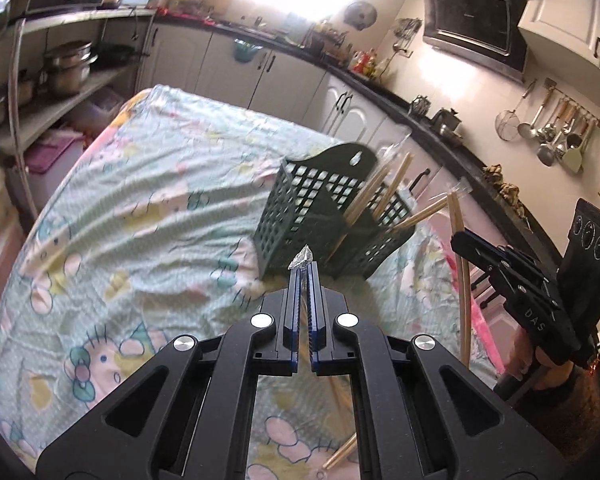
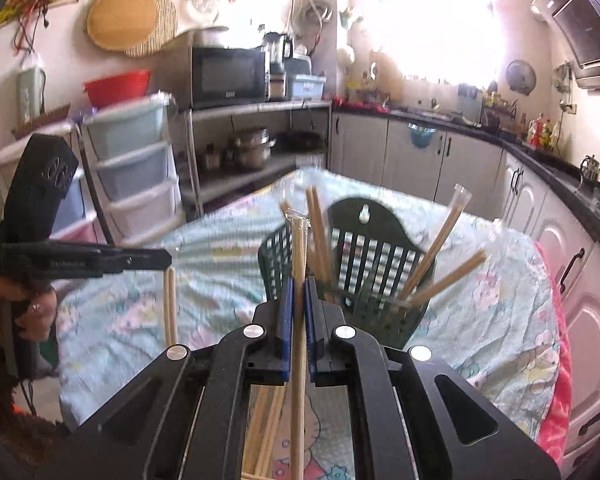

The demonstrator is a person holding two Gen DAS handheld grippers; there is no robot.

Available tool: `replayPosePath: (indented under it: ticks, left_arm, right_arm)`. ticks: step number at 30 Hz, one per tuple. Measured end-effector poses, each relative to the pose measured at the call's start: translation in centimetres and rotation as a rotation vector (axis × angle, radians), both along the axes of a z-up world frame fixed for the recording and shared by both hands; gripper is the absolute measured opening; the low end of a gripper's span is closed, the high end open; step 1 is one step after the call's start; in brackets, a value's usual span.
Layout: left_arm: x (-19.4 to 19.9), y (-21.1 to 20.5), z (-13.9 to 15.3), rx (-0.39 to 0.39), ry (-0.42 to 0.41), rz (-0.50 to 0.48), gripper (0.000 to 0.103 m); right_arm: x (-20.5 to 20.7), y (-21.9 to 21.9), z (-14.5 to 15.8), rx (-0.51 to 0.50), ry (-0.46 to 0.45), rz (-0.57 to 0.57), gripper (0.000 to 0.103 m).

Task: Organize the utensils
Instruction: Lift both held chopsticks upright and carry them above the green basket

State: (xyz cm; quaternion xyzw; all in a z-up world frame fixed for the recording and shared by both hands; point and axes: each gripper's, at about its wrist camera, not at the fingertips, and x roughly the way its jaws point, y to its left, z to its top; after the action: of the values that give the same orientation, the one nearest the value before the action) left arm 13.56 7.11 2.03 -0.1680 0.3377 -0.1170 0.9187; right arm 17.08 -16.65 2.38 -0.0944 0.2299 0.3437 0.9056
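Right claw clamps one wrapped chopstick pair upright. Left claw pinches a wrapper tip, its pair hanging below. Beyond: green basket holding chopsticks on the cloth-covered tabletop.

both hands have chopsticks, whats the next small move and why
Probably carry the right hand-held gripper forward over the green basket before lowering. It is shut on a wrapped chopstick pair held upright, and the basket, already holding several pairs, stands just ahead on the cloth.

A bright window floods the kitchen — pale cabinets under a dark counter, a microwave on shelving.
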Motion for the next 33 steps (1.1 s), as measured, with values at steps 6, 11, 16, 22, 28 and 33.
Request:
replayPosePath:
  ticks: [6, 11, 16, 22, 28, 33]
  left_arm:
    - [0.2, -1.3, 1.8, 0.016, -0.045, -0.029, 0.001]
    - [0.4, -1.9, 3.5, 0.027, -0.082, -0.045, 0.001]
    - [0.6, -2.4, 5.3, 0.043, -0.117, -0.052, 0.001]
    - [1.0, -2.9, 7.9, 0.063, -0.173, -0.061, 0.001]
    - [1.5, -3.3, 10.0, 0.081, -0.218, -0.069, 0.001]
    - [2.1, -3.3, 11.5, 0.090, -0.250, -0.067, 0.001]
  right_arm:
    - [0.3, -0.6, 1.8, 0.070, -0.044, -0.023, 0.006]
    - [0.5, -1.1, 2.8, 0.113, -0.078, -0.043, 0.006]
    - [0.5, -1.2, 3.8, 0.136, -0.112, -0.058, 0.006]
    - [0.8, -1.2, 5.0, 0.160, -0.140, -0.069, 0.006]
    - [1.3, -1.4, 6.3, 0.193, -0.176, -0.079, 0.006]
    - [1.9, -1.5, 7.3, 0.215, -0.201, -0.093, 0.006]
